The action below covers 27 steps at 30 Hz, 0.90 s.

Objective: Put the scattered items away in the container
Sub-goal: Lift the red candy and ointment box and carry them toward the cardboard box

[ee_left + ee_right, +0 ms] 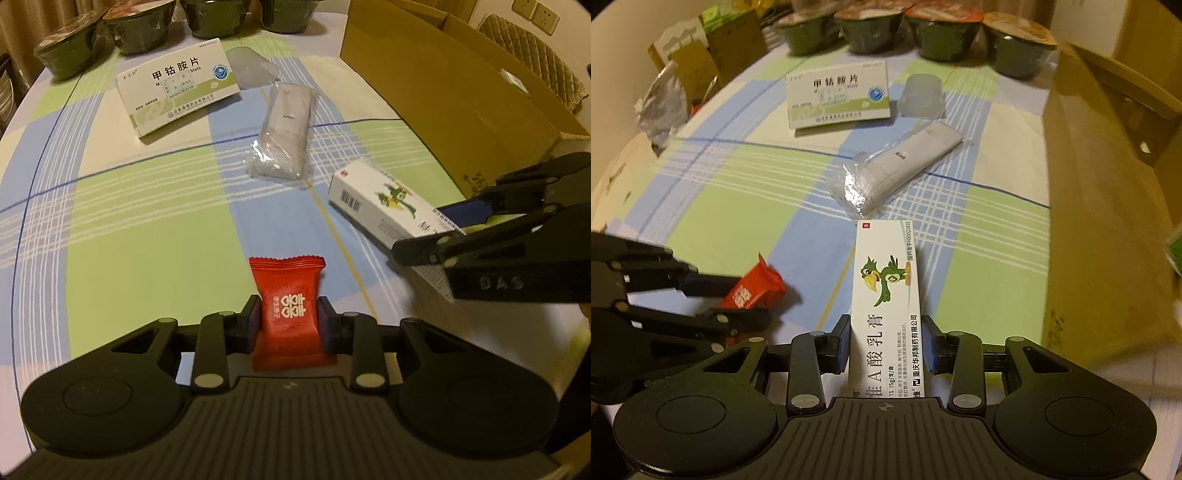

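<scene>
A red candy packet sits between the pads of my left gripper, which is shut on it just above the checked tablecloth. My right gripper is shut on a long white ointment box with a green bird. In the left wrist view that ointment box and the right gripper come in from the right. The right wrist view has the left gripper and the red packet at the left. The cardboard box stands at the right, open at the top.
On the cloth lie a white and green medicine box, a plastic-wrapped white item and a clear plastic cup. Several dark green bowls line the far edge. Small cartons and a crumpled bag crowd the far left.
</scene>
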Available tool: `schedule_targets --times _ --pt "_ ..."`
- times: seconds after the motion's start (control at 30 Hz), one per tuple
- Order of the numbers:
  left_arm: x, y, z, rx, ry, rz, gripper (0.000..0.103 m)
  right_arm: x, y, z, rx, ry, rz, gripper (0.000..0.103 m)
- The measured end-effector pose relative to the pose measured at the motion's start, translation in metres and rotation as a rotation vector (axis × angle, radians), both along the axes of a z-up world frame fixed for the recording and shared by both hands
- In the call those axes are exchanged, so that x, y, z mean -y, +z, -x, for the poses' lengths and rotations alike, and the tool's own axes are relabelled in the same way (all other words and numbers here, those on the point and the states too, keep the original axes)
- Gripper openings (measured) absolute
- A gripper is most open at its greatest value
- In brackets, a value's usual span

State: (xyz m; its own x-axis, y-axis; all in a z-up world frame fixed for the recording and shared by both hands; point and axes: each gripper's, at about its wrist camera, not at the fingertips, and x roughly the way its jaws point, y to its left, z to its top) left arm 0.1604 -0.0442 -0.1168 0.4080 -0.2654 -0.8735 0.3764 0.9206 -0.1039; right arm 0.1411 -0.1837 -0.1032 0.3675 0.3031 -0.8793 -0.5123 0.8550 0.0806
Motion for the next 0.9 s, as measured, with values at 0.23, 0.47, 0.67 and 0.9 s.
schedule_targets --times 0.23,0.47,0.67,0.9 --pt "0.006 0.016 0.032 -0.003 0.009 0.027 0.026 0.021 0.025 0.041 0.005 -0.07 -0.054 0.041" --pt "0.014 0.042 0.062 0.019 0.007 0.05 0.026 0.04 0.051 0.078 0.024 -0.111 -0.09 0.041" --pt "0.027 0.064 0.083 0.042 -0.019 0.045 0.026 0.059 0.069 0.097 0.048 -0.147 -0.12 0.041" --pt "0.043 0.083 0.099 0.075 -0.039 0.043 0.026 0.082 0.086 0.112 0.082 -0.182 -0.142 0.041"
